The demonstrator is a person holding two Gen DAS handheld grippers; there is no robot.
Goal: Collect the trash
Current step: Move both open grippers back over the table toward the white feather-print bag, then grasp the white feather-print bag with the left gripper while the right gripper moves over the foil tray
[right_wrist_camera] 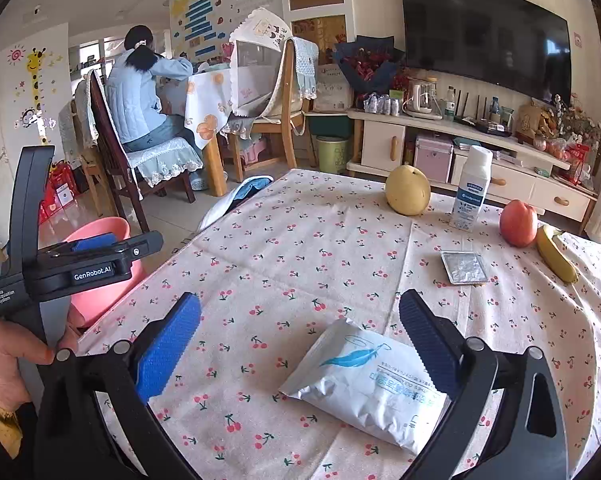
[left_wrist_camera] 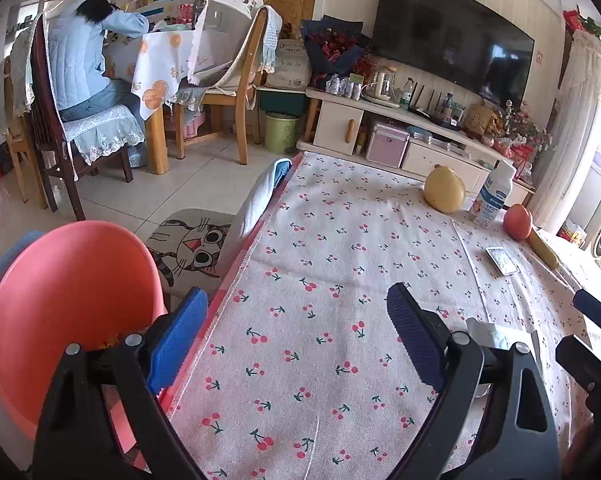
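**Trash pickup: stock on the table**

Left wrist: our left gripper (left_wrist_camera: 296, 336) spread, empty, over bare cloth (left_wrist_camera: 340, 240); pink bin (left_wrist_camera: 72, 312) beside the table edge, ready for drops.

Right wrist: our right gripper (right_wrist_camera: 300, 340) released, straddling the white pouch (right_wrist_camera: 364, 384), likely lined up to grasp; foil wrapper (right_wrist_camera: 463, 267) farther off.

Bright daylight floods in from the right edge of both frames, blowing out there; fisheye bending and dark vignetting at corners; focus sharp

Cherry-print tablecloth (right_wrist_camera: 300, 240), pink bin (left_wrist_camera: 72, 300), white-blue packet (right_wrist_camera: 364, 388), red apple (right_wrist_camera: 518, 224)
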